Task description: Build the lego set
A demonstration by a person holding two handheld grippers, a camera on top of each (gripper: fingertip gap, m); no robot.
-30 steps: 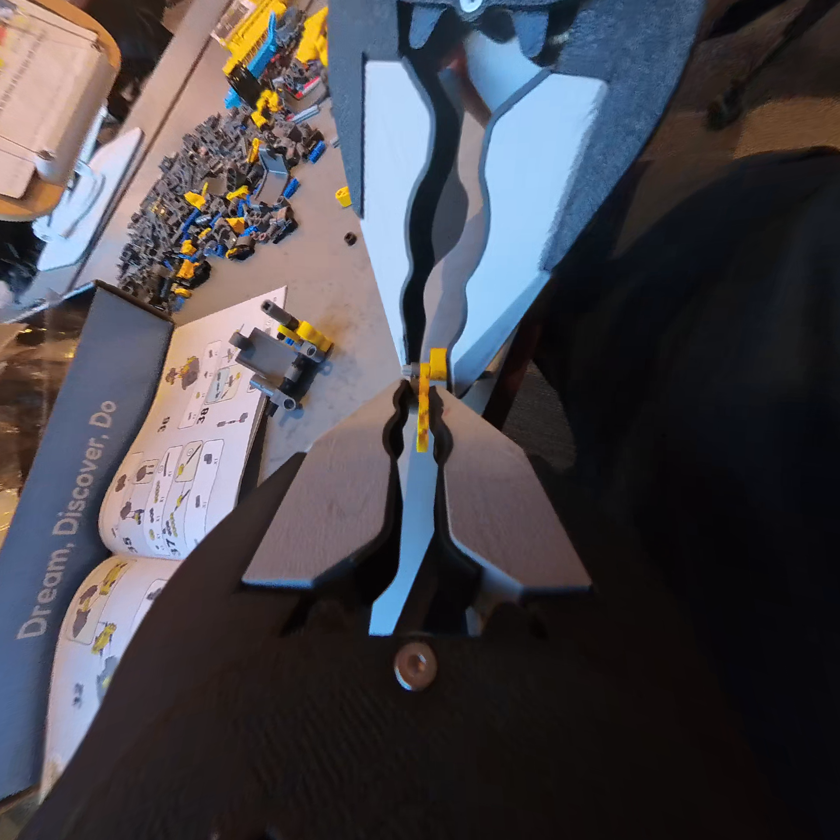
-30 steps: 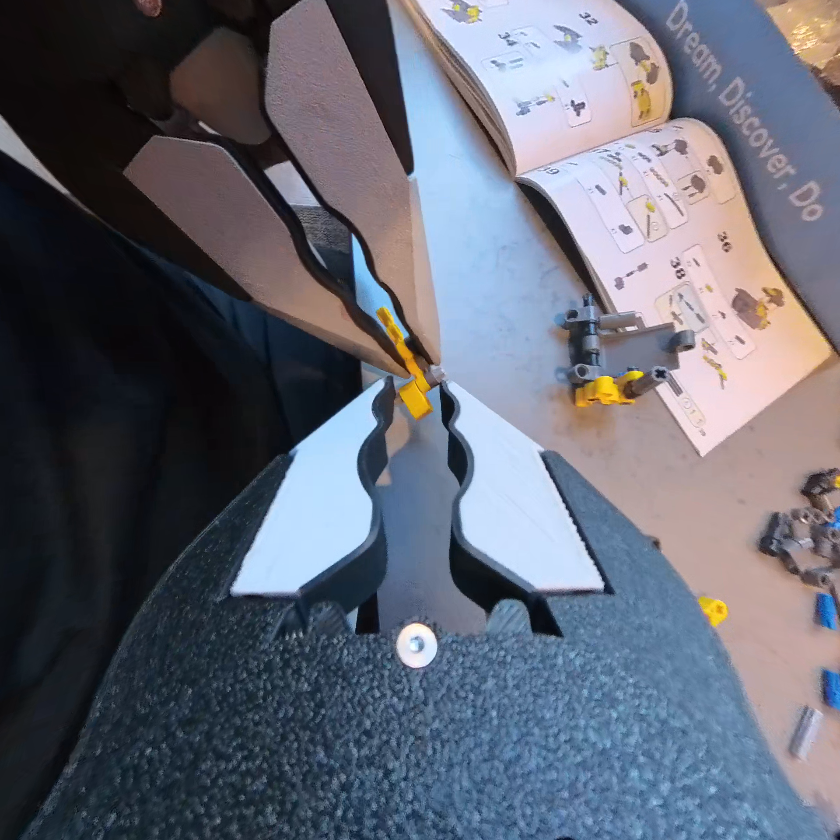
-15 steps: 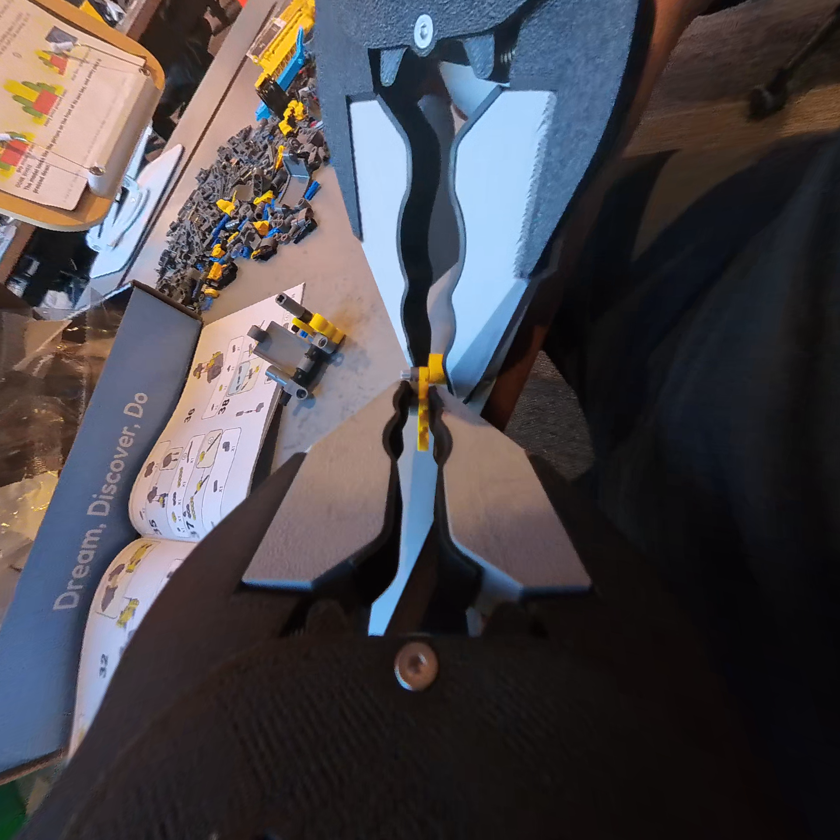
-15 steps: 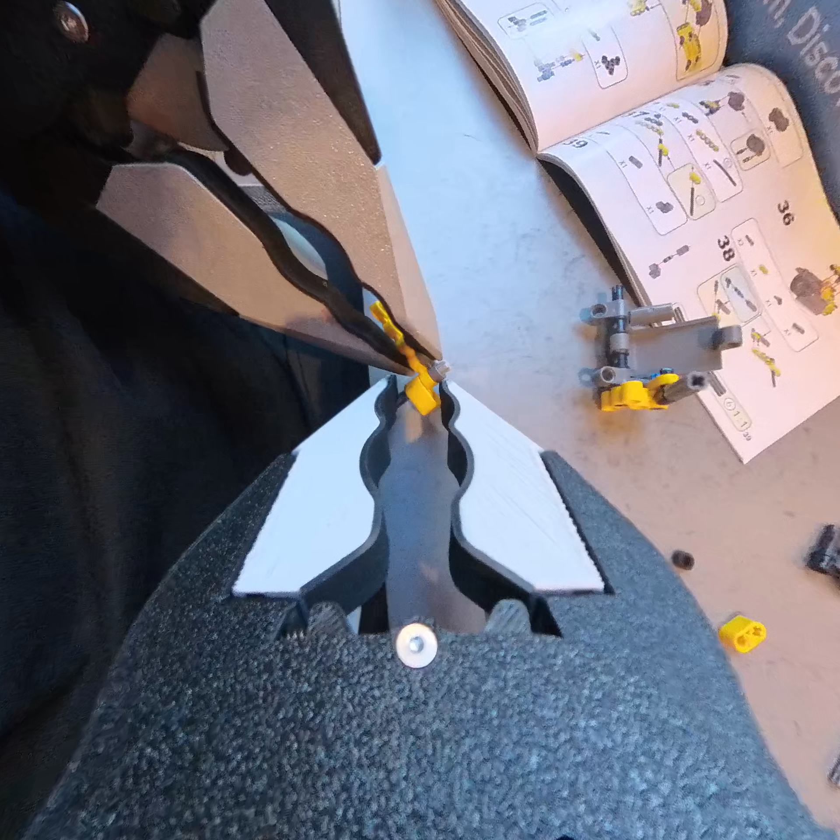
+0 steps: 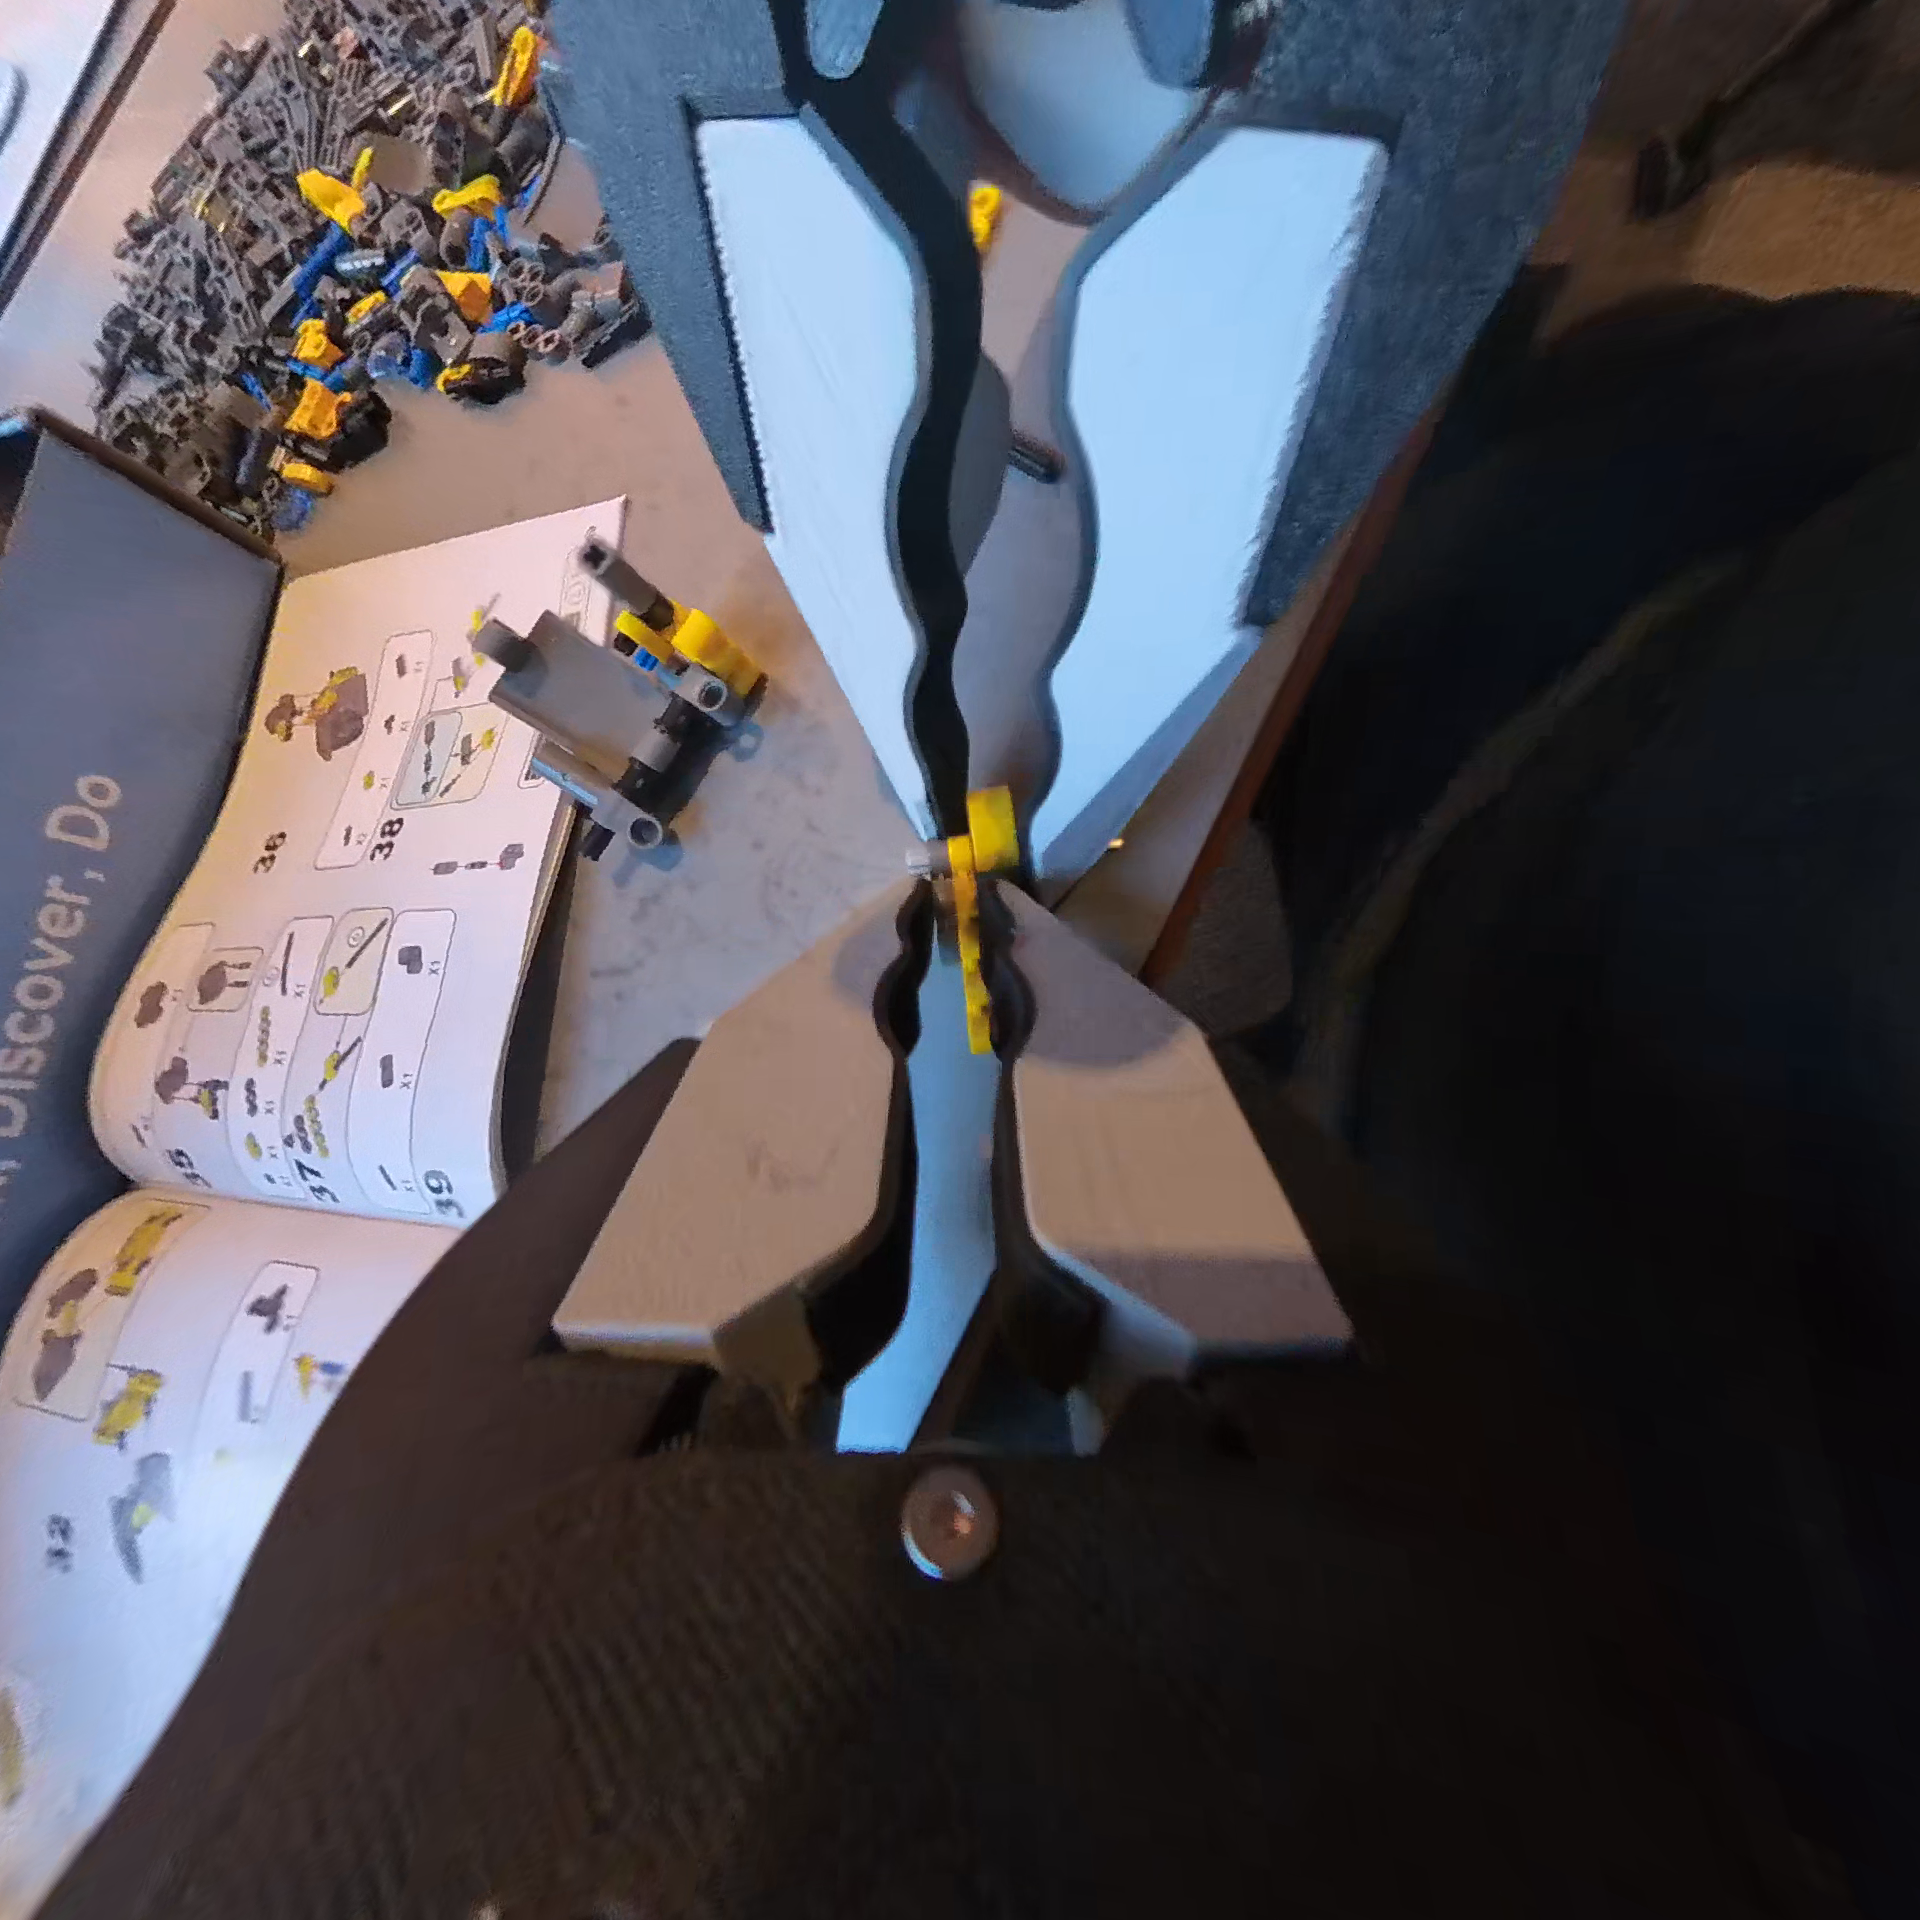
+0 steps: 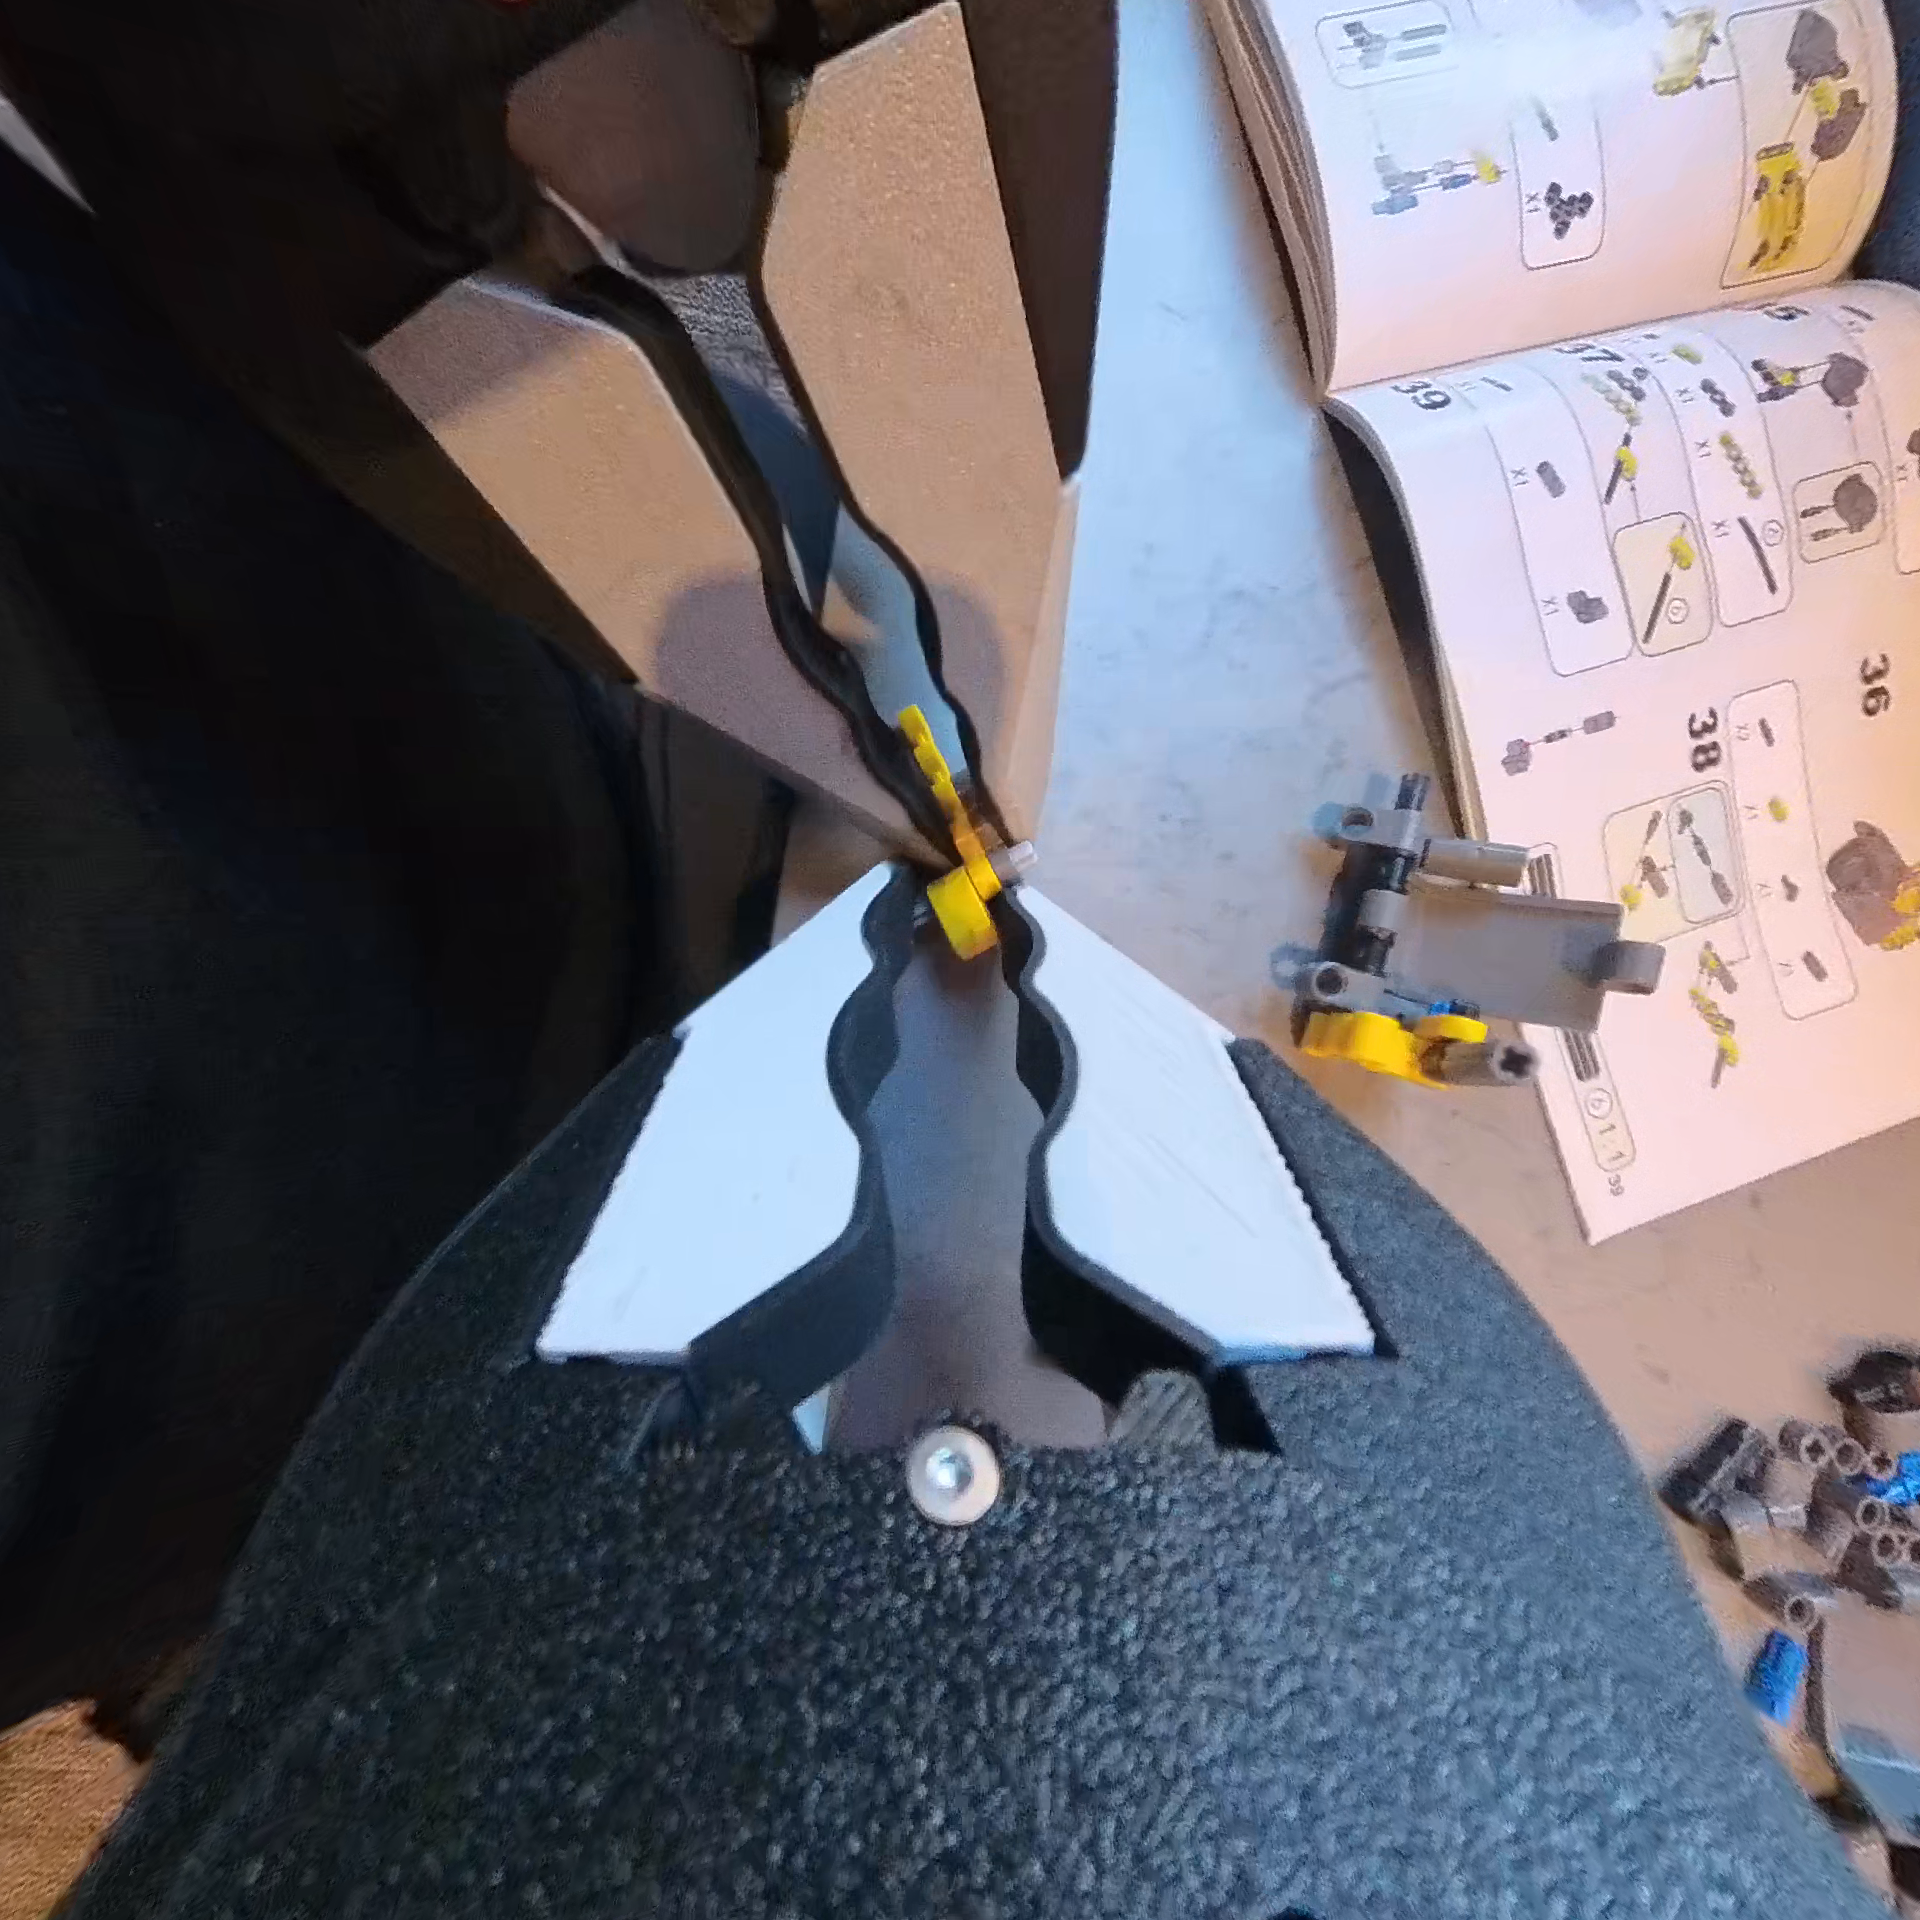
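My left gripper point(image 5: 961, 920) is shut on a thin yellow beam point(image 5: 974, 982) that stands on edge between its fingers. My right gripper point(image 6: 958, 896) meets it tip to tip and is shut on a small yellow round connector point(image 6: 961, 912). A short light grey pin point(image 6: 1013, 858) sticks out sideways where the connector meets the beam point(image 6: 935, 774). In the left wrist view the connector point(image 5: 992, 826) sits at the beam's far end, between the right gripper's tips point(image 5: 982, 836). Both hold the parts in the air over the table's near edge.
A small grey and yellow assembly point(image 5: 634, 717) point(image 6: 1455, 966) lies on the grey table point(image 5: 727, 914) beside an open instruction booklet point(image 5: 343, 935) point(image 6: 1662, 520). A pile of loose grey, blue and yellow pieces point(image 5: 343, 260) point(image 6: 1818, 1496) lies beyond. A dark box point(image 5: 94, 727) borders the booklet. Dark clothing fills the other side.
The grippers stay tip to tip with the yellow parts between them. The pair has shifted, so the booklet and the assembly look closer and larger in both views.
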